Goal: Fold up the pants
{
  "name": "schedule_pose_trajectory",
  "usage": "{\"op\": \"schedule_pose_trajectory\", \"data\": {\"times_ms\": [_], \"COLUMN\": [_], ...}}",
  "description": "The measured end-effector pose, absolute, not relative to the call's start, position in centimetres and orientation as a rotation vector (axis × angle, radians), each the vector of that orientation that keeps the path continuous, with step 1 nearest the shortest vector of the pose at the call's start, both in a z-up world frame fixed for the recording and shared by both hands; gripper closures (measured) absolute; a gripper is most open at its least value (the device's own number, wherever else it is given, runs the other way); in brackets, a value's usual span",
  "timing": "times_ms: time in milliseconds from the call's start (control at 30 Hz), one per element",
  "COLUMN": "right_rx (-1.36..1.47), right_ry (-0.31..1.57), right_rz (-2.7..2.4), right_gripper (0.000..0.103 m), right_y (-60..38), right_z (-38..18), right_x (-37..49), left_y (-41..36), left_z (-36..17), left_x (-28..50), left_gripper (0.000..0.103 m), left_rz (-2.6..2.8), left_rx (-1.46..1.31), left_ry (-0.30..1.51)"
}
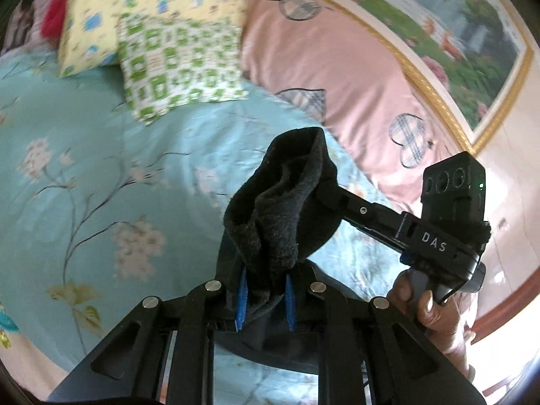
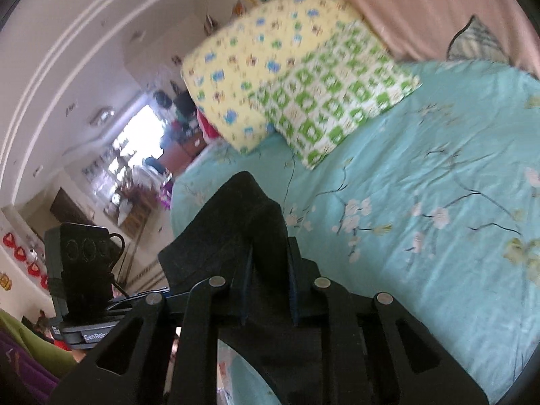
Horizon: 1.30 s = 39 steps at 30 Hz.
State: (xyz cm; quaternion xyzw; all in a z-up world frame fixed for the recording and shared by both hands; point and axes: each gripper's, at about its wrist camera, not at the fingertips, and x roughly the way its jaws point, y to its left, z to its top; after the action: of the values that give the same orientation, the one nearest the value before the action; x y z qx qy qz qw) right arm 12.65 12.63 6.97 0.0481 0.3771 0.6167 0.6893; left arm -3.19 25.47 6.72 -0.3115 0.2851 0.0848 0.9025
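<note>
Gripping the black pants (image 1: 280,209) in closed jaws, the left gripper (image 1: 265,300) and right gripper (image 2: 268,300) hold bunched fabric above the bed (image 2: 438,202). Good practice: keep both grips level and lower the cloth ahead of the jaws, flat.

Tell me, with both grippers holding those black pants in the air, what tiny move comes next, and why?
Probably lower both together toward the blue bedspread. The left gripper and right gripper each pinch the black pants above it, bunched, so nothing lies flat to fold.
</note>
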Motion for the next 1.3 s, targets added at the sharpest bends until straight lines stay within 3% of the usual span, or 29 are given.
{"op": "schedule_pose_trajectory", "data": {"times_ms": [600, 1300], "right_rx": [0.321, 0.504], "right_ry": [0.749, 0.708], "right_rz": [1.299, 1.135], "right_gripper": [0.083, 0.084], "right_y": [2.1, -11.2], "right_z": [6.7, 2.4], "right_x": [12.7, 12.1], "left_y": [15.8, 4.0], "left_z": [9.3, 7.7], "left_x": [-1.4, 2.2], "left_gripper": [0.086, 0.086], "left_rz": [0.009, -0.159], "left_rx": [-0.517, -0.339], "left_ry": [0.632, 0.751]}}
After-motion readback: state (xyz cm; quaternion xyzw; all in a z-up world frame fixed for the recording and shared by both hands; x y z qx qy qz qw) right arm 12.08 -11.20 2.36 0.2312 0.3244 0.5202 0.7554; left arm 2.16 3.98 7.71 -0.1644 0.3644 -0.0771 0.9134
